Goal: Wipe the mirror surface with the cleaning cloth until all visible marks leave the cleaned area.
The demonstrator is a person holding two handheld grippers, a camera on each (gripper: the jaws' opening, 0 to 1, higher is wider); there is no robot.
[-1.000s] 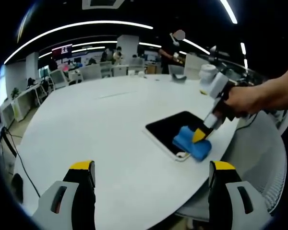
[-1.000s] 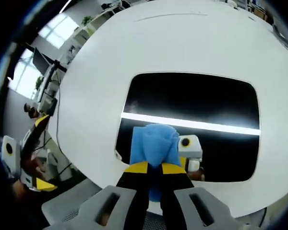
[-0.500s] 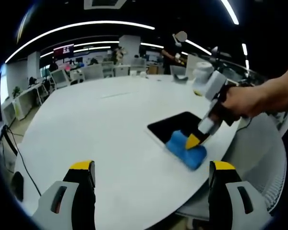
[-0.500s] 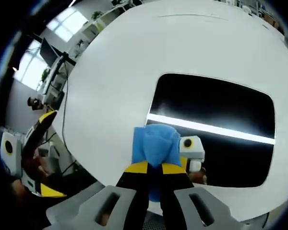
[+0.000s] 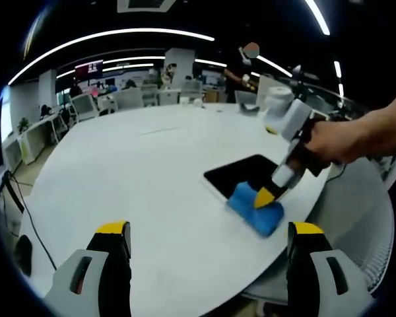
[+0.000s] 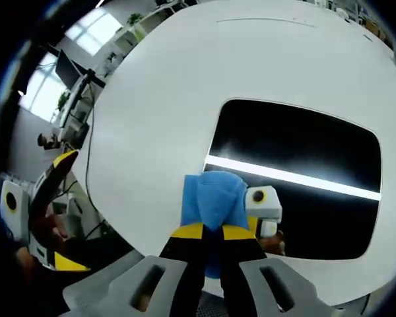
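The white round table (image 5: 138,172) carries the mirror (image 6: 297,178) close to its edge. The blue cleaning cloth (image 6: 213,198), pinched tight in the right gripper (image 6: 211,232), overhangs the mirror's 8 o'clock corner; further drift that way could miss marks. The left gripper (image 5: 208,241) stands wide apart, empty.

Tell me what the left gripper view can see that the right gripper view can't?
The left gripper view has the person's hand holding the right tool, plus far-off desks and chairs.

The right gripper view looks straight down at the mirror, so you see a bright ceiling light line reflected in it, and the left tool off at the side.

Both show the white table, the dark mirror and the blue cloth pinched in the right tool.
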